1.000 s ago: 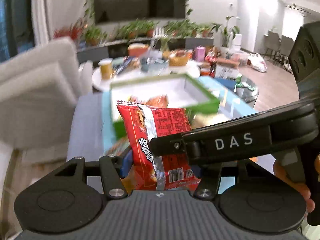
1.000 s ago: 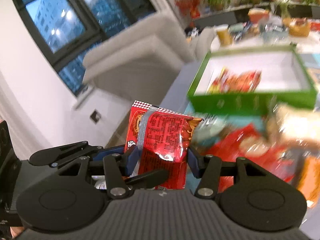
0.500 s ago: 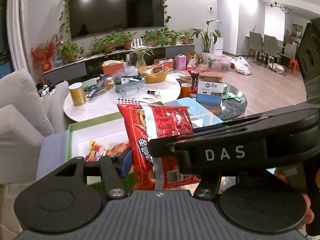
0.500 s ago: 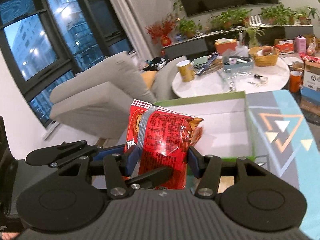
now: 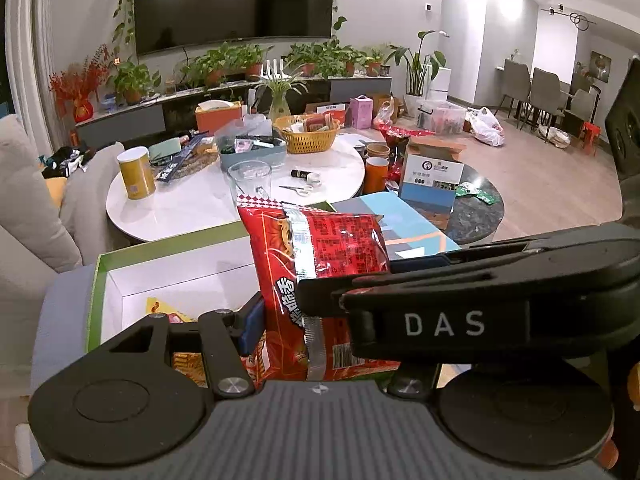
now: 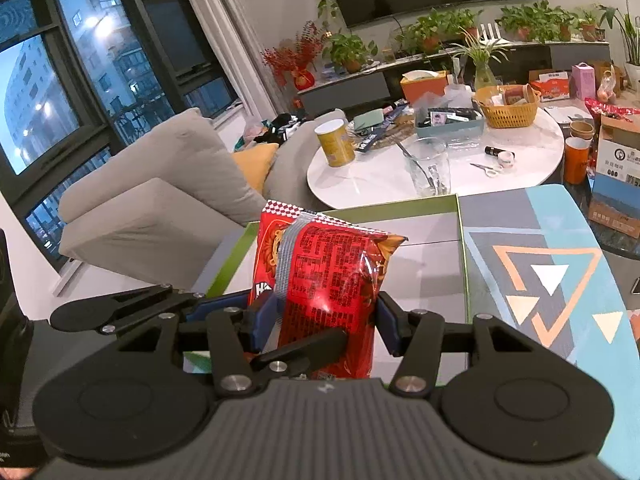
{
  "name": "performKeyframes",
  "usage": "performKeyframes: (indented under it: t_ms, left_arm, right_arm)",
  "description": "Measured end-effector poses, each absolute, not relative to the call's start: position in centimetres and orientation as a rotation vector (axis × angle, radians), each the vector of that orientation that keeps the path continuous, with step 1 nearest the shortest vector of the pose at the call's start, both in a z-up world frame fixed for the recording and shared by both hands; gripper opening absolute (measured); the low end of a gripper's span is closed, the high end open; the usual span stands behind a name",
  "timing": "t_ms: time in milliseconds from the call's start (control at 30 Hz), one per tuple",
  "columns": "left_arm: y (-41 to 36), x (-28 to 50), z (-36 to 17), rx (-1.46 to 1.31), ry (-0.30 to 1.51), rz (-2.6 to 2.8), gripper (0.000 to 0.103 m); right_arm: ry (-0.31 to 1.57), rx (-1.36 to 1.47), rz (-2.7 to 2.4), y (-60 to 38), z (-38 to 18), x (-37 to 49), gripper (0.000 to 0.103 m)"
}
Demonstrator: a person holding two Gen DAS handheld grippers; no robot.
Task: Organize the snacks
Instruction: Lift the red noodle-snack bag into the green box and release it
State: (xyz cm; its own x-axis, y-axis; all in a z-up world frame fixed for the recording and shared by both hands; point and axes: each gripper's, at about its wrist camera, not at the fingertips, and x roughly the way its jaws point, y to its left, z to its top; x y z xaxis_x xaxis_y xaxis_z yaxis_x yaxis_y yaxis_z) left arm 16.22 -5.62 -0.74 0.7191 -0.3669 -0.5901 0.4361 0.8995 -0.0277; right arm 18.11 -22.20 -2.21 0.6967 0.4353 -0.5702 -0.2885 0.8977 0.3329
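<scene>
A red snack bag (image 5: pixel 320 280) stands upright, held from both sides. My left gripper (image 5: pixel 316 320) is shut on its lower part; the right gripper's black arm marked DAS crosses in front and hides my right finger. In the right wrist view my right gripper (image 6: pixel 320 320) is shut on the same red snack bag (image 6: pixel 324 280), with the left gripper's fingers beside it. The bag hangs above a green box with a white inside (image 5: pixel 120 276), also seen in the right wrist view (image 6: pixel 460 240). Another snack packet (image 5: pixel 164 312) lies in the box.
A patterned blue and grey mat (image 6: pixel 560 272) covers the table to the right of the box. A white round table (image 5: pixel 192 200) with a glass, tin, basket and clutter stands behind. A grey sofa (image 6: pixel 160 200) is on the left.
Both grippers have carried the bag forward and lifted their view, from the table's snack pile to over the green box. The grip on the bag is unchanged.
</scene>
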Motion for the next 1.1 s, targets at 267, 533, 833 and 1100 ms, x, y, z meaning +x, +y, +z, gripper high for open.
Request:
performKeyframes:
  t_ms: [267, 533, 833, 1100]
  left_arm:
    - [-6.3, 18.6, -1.9, 0.109, 0.662, -0.444, 0.055]
    - [-7.3, 19.8, -2.7, 0.111, 0.697, -0.453, 0.055]
    - [-7.7, 20.1, -4.1, 0.125, 0.812, -0.424, 0.055]
    - [-7.3, 17.5, -2.1, 0.17, 0.747, -0.379, 0.056]
  right_arm:
    - [0.711, 0.242, 0.397, -23.0, -3.1, 19.8, 0.057]
    - [0.727, 0.243, 0.372, -23.7, -3.5, 20.3, 0.057]
    - [0.726, 0.209, 0.273, -24.6, -4.1, 20.0, 0.057]
    - [0.685, 0.21, 0.283, -24.7, -2.5, 17.7, 0.057]
